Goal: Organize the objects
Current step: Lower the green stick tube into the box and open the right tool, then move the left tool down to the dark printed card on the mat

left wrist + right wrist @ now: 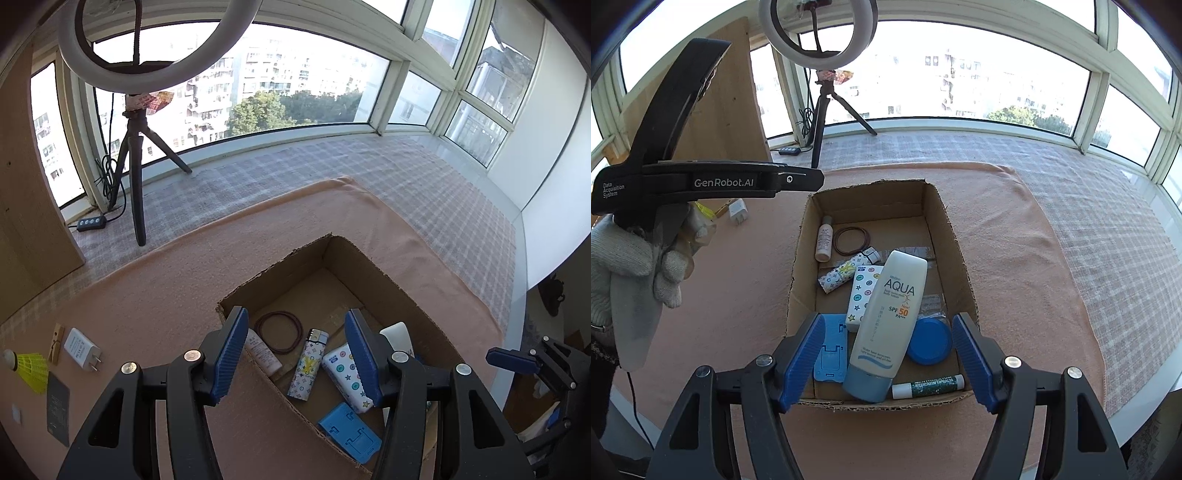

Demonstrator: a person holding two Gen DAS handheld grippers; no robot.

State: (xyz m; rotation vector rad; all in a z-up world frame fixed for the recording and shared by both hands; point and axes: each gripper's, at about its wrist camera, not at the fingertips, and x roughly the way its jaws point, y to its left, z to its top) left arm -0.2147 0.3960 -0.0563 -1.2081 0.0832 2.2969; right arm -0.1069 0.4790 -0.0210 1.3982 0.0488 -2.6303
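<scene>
Lower centre of both views – left gripper [295,356] and right gripper [888,360] gape empty over cardboard box [938,206]; sunscreen tube [886,321] lies inside, probably atop patterned case [862,291].

— What's around me?
— A bay of windows [979,85] curves along the far side, bright daylight and apartment blocks outside.
— And near them?
— My ring light [162,48] on its tripod [136,166], far left, beside a wooden panel [727,96]; a checked cloth [369,166] covers the sill.

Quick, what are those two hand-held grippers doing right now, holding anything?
Left hand-held gripper: open, holding nothing, above the box.
Right hand-held gripper: open, holding nothing.
</scene>
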